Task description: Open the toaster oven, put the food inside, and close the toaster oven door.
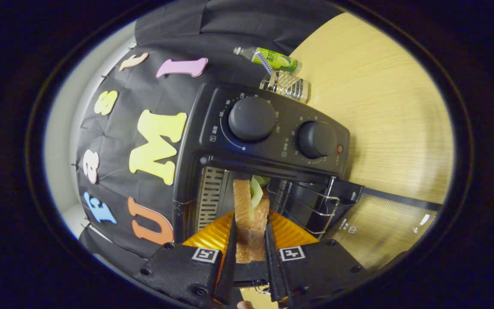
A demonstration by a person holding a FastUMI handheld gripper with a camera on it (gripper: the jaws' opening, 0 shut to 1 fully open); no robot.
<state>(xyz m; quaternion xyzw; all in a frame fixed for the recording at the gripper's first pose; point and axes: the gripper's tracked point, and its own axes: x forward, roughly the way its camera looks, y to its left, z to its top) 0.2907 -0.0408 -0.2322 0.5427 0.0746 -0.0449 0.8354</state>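
My gripper (pixel 250 223) is shut on a sandwich (pixel 243 197), two slices of brown bread with green lettuce between them. The sandwich stands on edge between the fingers, and its far end reaches the mouth of the black toaster oven (pixel 212 128). The oven door (pixel 384 219) is swung fully open, with the table's wood showing through its glass. A wire rack (pixel 311 206) sits inside the cavity, beside the sandwich. An orange ridged plate (pixel 292 234) shows just behind the sandwich, close to the fingers. The whole view is rolled on its side.
Two round knobs (pixel 251 119) (pixel 315 139) sit on the oven's control panel. A green-labelled bottle (pixel 272 59) and a clear plastic bottle (pixel 285 85) stand on the wooden table (pixel 380 107) beyond the oven. Black cloth hangs behind the oven.
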